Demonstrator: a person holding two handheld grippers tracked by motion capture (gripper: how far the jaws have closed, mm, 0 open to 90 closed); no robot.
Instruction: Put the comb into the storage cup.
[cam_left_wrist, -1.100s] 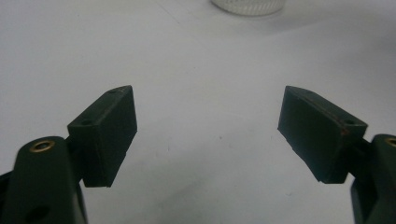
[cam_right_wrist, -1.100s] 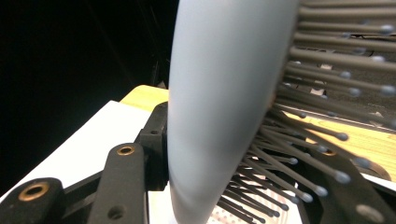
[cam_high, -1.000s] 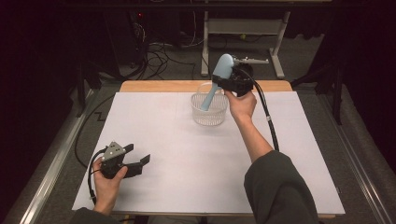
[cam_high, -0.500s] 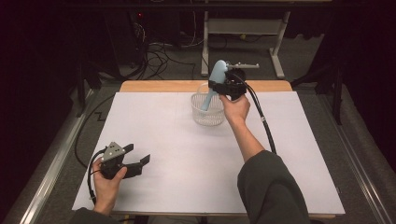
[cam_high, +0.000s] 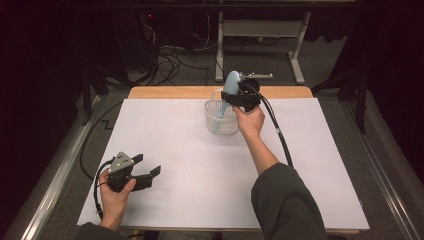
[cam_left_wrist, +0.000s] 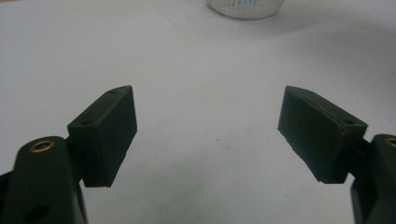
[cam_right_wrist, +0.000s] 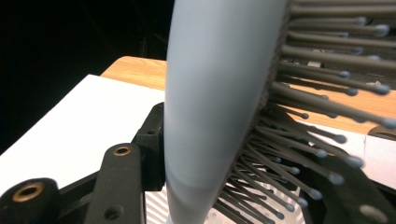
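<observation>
Pale blue plastic makes up the one hairbrush (cam_high: 228, 95) in the scene, a paddle brush with grey ball-tipped bristles (cam_right_wrist: 322, 126) along one face. It stands steeply, head up and handle down, with the handle reaching into the single white ribbed basket (cam_high: 216, 119) at the far middle of the table (cam_high: 320, 165). The right gripper (cam_high: 239, 94) holds the brush at its head above the basket's rim: in the right gripper view the brush fills the gap between the two black jaws, its smooth back against the left jaw and its bristles toward the right one. Those jaws have just been easing apart a little, and the brush is between them, its back touching the left pad.

One white sheet covers the tabletop, with a strip of bare wood (cam_high: 280, 92) showing at the far edge. The left gripper (cam_high: 146, 167) rests low over the near left part of the sheet, well apart from the basket. Its two jaws stand wide with bare white surface between them; in the left gripper view one pad (cam_left_wrist: 108, 135) sits at each side, and the foot of the basket (cam_left_wrist: 244, 8) shows at the top edge.

Two hands are at work, one on each gripper, and a black cable trails from each.
</observation>
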